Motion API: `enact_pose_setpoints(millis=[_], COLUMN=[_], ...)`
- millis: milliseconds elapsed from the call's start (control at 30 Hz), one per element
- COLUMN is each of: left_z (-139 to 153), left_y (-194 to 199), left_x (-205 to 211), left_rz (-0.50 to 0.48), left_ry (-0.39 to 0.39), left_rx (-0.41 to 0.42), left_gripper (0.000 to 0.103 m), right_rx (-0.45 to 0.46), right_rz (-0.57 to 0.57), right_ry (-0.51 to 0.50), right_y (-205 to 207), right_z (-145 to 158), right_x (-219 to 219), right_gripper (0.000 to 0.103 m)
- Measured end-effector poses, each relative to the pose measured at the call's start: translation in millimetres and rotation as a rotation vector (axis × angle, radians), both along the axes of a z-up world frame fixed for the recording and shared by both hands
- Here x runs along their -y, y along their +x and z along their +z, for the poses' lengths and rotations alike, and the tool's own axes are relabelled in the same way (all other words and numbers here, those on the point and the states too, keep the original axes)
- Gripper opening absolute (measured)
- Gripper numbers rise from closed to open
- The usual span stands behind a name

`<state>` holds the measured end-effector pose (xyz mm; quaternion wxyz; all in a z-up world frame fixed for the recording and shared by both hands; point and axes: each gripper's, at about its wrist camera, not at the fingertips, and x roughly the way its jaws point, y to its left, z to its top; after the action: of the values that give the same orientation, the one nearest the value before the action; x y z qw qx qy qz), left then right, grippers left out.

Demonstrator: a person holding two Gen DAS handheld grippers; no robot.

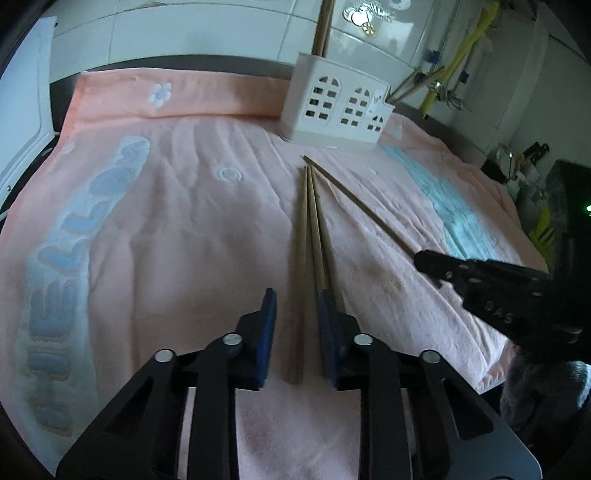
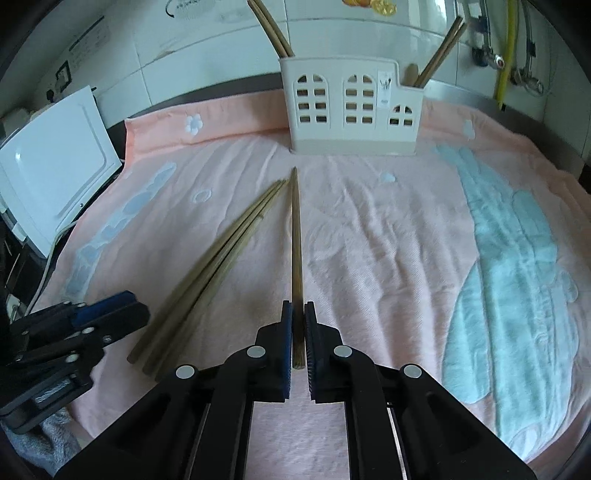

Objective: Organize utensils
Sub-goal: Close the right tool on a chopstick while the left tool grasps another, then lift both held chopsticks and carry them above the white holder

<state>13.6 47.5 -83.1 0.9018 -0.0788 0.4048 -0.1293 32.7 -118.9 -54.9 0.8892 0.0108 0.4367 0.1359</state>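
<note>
A white house-shaped utensil holder [image 2: 351, 110] stands at the back of the pink towel [image 2: 369, 240], with chopsticks [image 2: 277, 33] upright in it. My right gripper [image 2: 298, 306] is shut on the near end of one wooden chopstick [image 2: 295, 240], which points toward the holder. To its left, three loose chopsticks [image 2: 221, 251] lie bundled on the towel. In the left wrist view, my left gripper [image 1: 297, 295] sits low over their near ends [image 1: 310, 221]. One stick lies in its narrow gap, with space showing beside the left pad. The holder [image 1: 332, 107] is straight ahead, and the right gripper [image 1: 424, 258] is at the right.
A white appliance [image 2: 55, 166] with a cord stands off the towel's left edge. The tiled wall and a yellow pipe [image 2: 506, 48] are behind the holder. The towel carries a pale blue figure [image 2: 509, 277] on the right.
</note>
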Motion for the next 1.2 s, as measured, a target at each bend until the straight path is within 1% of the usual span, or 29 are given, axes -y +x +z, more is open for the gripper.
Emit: enact_pose_setpoints(millis=[33,200,367,567,633,733,833,967,1067,1200], left_z=[-1.3,-7.2,-12.6,-12.4,-11.2,0.1,20.3,50.9,70.3,87.1], left_y=[1.3,8.3,14.1,16.3,16.6,14.0,10.7,10.7,14.1,20.7], left_x=[1.0,5.8,8.8,19.5,19.4,17.0,13.9,6.7,1.0,-2.9], left_rz=[0.000,-0.001,0.015,0.019,0.023,0.030,0.037,0.048,0.052,0.039], left_ry=[0.004,0.018,0.034,0.098,0.104,0.091,0.092,0.075,0.058,0.028], left_rx=[-0.003,-0.028,-0.046,-0.035,-0.035,-0.005,0.049,0.126,0.174,0.213], left_gripper=[0.018,0.012,0.011,0.011,0.006,0.006,0.006,0.006,0.005,0.005], right_rx=[0.003,0.027,0.053,0.074,0.084,0.115,0.149,0.205,0.226,0.251], right_rz=[0.002,0.006,0.016,0.028,0.030,0.031,0.030,0.034,0.040,0.061], right_ry=[0.004,0.025,0.038,0.051,0.054,0.059,0.071,0.079,0.094,0.107], right_y=[-0.3,-1.0,-0.7,0.3,0.6,1.5,4.7,10.6,16.1,25.7], right_z=[0.9,9.5,19.2,26.9,30.9,42.4,56.9,79.8,93.6,110.1], right_x=[0.9,7.2,10.7,14.5,16.3,22.3,28.4,34.7,38.0,40.0], right_gripper=[0.006,0.006,0.006,0.006,0.006,0.006,0.006,0.006,0.006,0.006])
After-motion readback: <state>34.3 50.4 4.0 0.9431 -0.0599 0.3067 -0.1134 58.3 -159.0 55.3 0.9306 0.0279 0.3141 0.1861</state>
